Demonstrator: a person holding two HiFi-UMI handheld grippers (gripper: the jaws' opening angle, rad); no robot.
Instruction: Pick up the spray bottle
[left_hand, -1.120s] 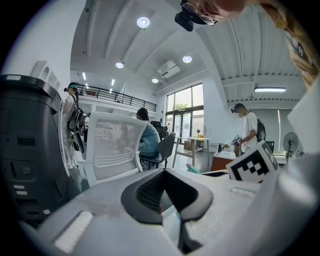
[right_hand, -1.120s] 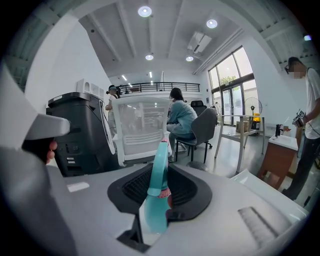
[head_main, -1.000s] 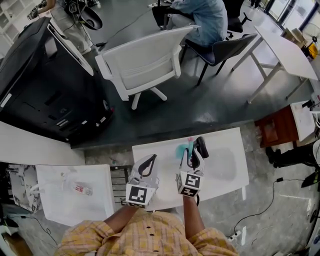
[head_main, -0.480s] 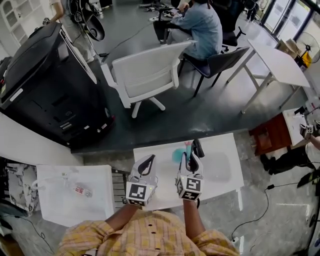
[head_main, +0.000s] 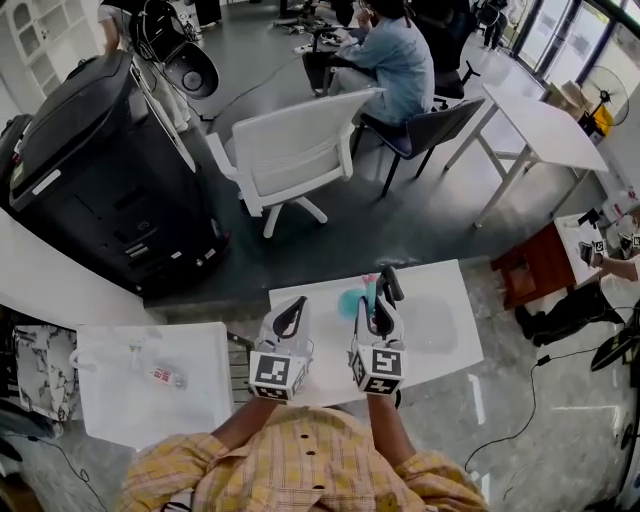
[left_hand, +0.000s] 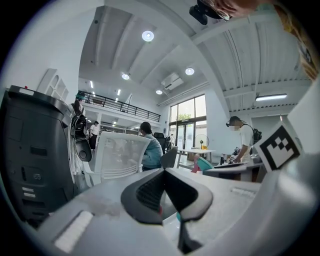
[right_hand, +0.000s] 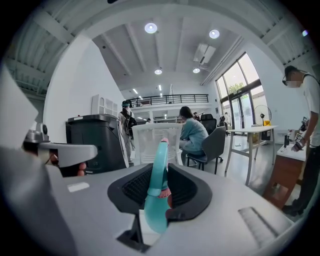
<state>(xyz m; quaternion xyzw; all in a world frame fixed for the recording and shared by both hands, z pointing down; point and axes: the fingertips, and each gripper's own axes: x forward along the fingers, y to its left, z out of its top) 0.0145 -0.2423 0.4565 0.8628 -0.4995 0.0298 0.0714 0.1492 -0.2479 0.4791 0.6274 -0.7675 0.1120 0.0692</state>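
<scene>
My right gripper (head_main: 385, 286) is shut on the teal spray bottle (head_main: 351, 302), which has a pink part at its top. It holds the bottle above the white table (head_main: 445, 292). In the right gripper view the bottle (right_hand: 157, 186) stands upright between the dark pads (right_hand: 192, 192), rising past the right gripper (right_hand: 161, 172) tips. My left gripper (head_main: 296, 309) hovers beside it on the left, jaws together with nothing in them. The left gripper view shows the left gripper (left_hand: 166, 175) shut and the bottle (left_hand: 202, 164) off to the right.
Beyond the table stand a white chair (head_main: 290, 140) and a big black machine (head_main: 90, 170). A seated person in blue (head_main: 395, 55) is further back. A low white table (head_main: 110, 400) with a clear bottle (head_main: 155, 376) is at my left, a reddish cabinet (head_main: 530, 268) at my right.
Both grippers have risen above the table, the right one carrying the spray bottle up with it. Neither grip has changed.
</scene>
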